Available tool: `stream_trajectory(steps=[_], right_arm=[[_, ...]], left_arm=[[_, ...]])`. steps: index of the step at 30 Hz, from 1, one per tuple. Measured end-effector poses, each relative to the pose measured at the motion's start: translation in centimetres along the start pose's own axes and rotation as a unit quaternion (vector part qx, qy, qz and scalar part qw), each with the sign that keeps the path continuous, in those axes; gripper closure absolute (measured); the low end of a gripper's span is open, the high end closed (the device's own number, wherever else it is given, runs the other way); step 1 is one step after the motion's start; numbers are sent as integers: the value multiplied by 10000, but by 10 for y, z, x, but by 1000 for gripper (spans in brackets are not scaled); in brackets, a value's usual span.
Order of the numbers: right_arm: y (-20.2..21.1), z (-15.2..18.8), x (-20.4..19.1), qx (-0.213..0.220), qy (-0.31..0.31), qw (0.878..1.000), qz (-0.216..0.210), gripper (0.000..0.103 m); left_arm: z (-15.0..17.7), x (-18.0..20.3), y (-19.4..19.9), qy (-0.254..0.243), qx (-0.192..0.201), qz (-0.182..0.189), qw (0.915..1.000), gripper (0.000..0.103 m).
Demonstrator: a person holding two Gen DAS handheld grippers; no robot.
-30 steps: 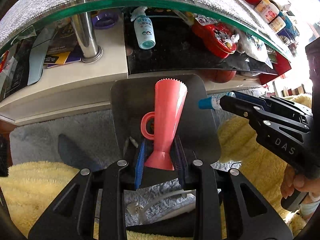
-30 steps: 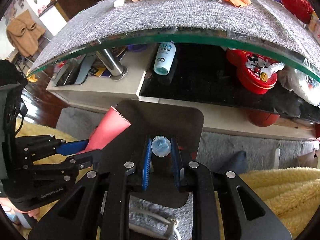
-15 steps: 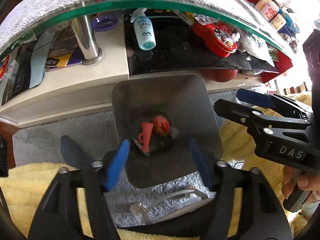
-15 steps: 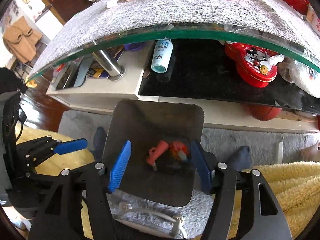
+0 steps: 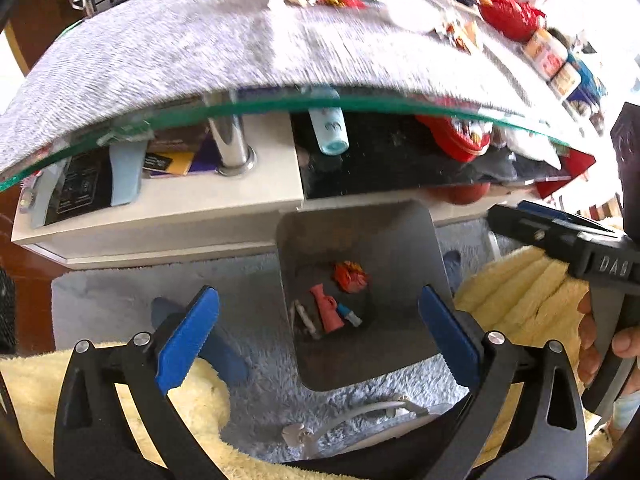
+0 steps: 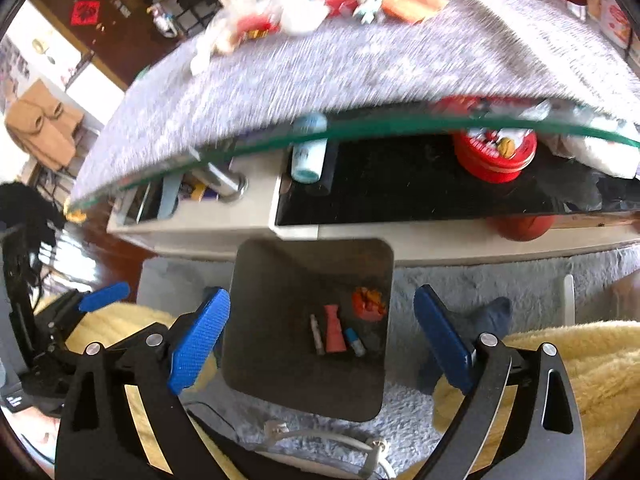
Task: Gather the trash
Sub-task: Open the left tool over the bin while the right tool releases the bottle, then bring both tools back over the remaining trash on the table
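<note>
Both views were smeared by motion across the grey table cover (image 5: 168,52), so the heap of small items along its far edge (image 6: 304,12) could not be identified individually. The glass tabletop edge (image 5: 360,101) cut across the pale blue bottle (image 5: 330,130) on the shelf below, hiding its upper part; the print on it was unreadable. The red round tin (image 6: 496,152) bore a cartoon design, details unclear. The orange ball (image 6: 520,226) under the shelf was only partly visible.

Legible writing was limited to "DAS" on the body of the right gripper (image 5: 516,210) as seen from the left wrist camera.

The grey metal bin (image 6: 276,360) stood on the grey rug (image 5: 132,288), in front of the low table. Four pieces of trash lay at its bottom: one pink horn-shaped toy (image 6: 334,334), one small blue-capped tube (image 6: 354,340) touching its right side, one whitish stick (image 6: 317,334) just to its left, and one crumpled orange-red wrapper (image 6: 368,304) near them, toward the table.

The left gripper (image 5: 318,338) hung above the bin with fingers spread wide, holding nothing. The right gripper (image 6: 322,338) was likewise spread wide and empty above the bin. A white cable (image 6: 320,436) lay on the rug beside the bin's near edge. One yellow fleece blanket (image 6: 580,360) flanked the rug.
</note>
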State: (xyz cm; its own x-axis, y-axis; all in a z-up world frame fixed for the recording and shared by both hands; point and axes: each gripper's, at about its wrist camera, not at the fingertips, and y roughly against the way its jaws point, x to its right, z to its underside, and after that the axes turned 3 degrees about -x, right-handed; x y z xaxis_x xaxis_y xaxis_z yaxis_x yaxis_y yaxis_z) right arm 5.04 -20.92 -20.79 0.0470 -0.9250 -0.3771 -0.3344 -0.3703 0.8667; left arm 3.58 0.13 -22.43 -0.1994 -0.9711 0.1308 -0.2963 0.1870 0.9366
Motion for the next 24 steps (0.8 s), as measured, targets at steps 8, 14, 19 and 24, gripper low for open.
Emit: stream_trajectory(steps=[8,14,19,24], right_arm=[[38,-33,15,549,-200,9983,87,9],[48,-57,21,744,-244,9968,165,9],[55,-78,24,912,-259,9953,201,9],[50,-100,29,1016,-242,9939,355,9]], left_arm=[[-22,-13,29,277,437,69,9986,8],[-50,-13,41,183,609,-3,9980,8],[-77,-17,46,172,733,-92,9971,8],[-104,-18,50,162,836,-89,9963,8]])
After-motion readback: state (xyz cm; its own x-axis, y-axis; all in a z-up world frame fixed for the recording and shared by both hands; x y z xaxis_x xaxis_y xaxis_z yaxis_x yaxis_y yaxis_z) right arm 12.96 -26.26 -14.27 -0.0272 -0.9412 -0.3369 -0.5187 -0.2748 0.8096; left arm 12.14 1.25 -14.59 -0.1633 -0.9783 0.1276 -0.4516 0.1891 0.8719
